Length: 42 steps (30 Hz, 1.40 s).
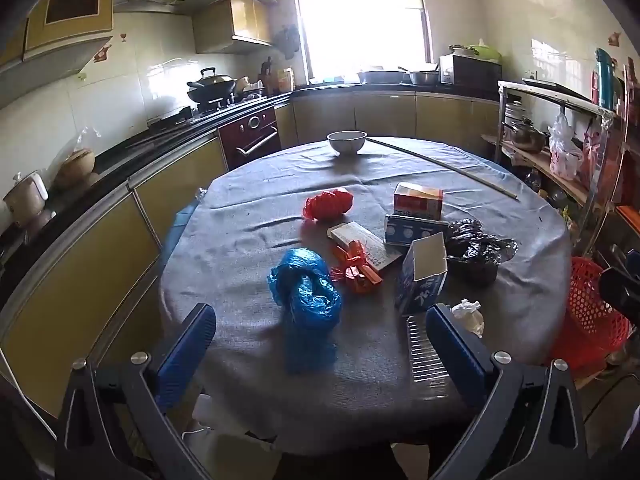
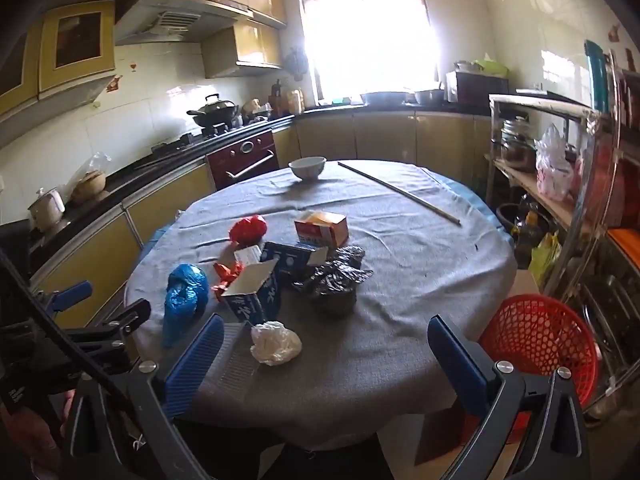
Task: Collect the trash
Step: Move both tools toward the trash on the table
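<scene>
Trash lies on a round table with a grey cloth [image 1: 240, 248]: a blue plastic bag [image 1: 306, 296] [image 2: 185, 292], a red bag [image 1: 329, 203] [image 2: 248, 229], an orange wrapper [image 1: 356, 268], a flat white box [image 1: 362, 242], an open blue-white carton [image 1: 422, 274] [image 2: 254, 294], a blue box [image 1: 412, 231], a red-orange box [image 1: 418, 199] [image 2: 321, 227], a black bag [image 1: 476, 252] [image 2: 334, 280] and crumpled white paper [image 1: 468, 314] [image 2: 276, 343]. My left gripper [image 1: 320, 344] is open, just short of the blue bag. My right gripper [image 2: 326, 360] is open and empty, the white paper near its left finger. A red mesh basket [image 2: 536, 344] [image 1: 588, 308] stands right of the table.
A white bowl [image 1: 346, 142] and a long thin stick [image 1: 440, 166] lie at the table's far side. Kitchen counters with a wok [image 1: 212, 86] run along the left and back. A metal shelf rack [image 2: 560, 184] with pots and bags stands at the right.
</scene>
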Tool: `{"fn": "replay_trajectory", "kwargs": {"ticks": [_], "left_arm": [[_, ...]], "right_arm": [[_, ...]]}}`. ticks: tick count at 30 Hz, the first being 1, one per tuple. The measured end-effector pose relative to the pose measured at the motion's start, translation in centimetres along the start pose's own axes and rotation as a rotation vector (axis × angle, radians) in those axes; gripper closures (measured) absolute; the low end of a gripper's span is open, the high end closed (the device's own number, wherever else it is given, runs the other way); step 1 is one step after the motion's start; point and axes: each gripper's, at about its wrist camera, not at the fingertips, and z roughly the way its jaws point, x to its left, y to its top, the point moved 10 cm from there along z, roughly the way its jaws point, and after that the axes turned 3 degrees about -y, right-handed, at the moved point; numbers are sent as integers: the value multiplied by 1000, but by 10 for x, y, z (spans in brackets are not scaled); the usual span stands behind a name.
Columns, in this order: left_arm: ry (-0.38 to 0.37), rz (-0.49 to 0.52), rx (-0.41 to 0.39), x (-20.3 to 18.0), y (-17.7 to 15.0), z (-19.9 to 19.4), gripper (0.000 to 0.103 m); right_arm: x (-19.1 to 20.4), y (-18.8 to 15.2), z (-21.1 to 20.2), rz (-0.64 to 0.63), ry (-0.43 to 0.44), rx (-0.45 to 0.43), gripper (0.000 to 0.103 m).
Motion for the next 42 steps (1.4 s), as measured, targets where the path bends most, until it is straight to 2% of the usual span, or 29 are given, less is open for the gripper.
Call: {"fn": "replay_trajectory", "kwargs": {"ticks": [15, 16, 20, 22, 28, 42], "left_arm": [[33, -59, 14, 16, -8, 9, 0], [29, -71, -12, 18, -6, 9, 0], [30, -88, 6, 20, -8, 9, 0], [23, -102, -10, 20, -7, 10, 0], [35, -91, -39, 23, -5, 11, 0], [37, -84, 10, 23, -11, 13, 0]], "right_arm": [[26, -3, 3, -91, 11, 5, 0], [28, -3, 3, -97, 12, 5, 0], [34, -4, 2, -107, 16, 7, 0], [35, -5, 3, -105, 21, 20, 0], [36, -7, 5, -102, 25, 30, 0], [37, -10, 9, -99, 29, 30, 0]]}}
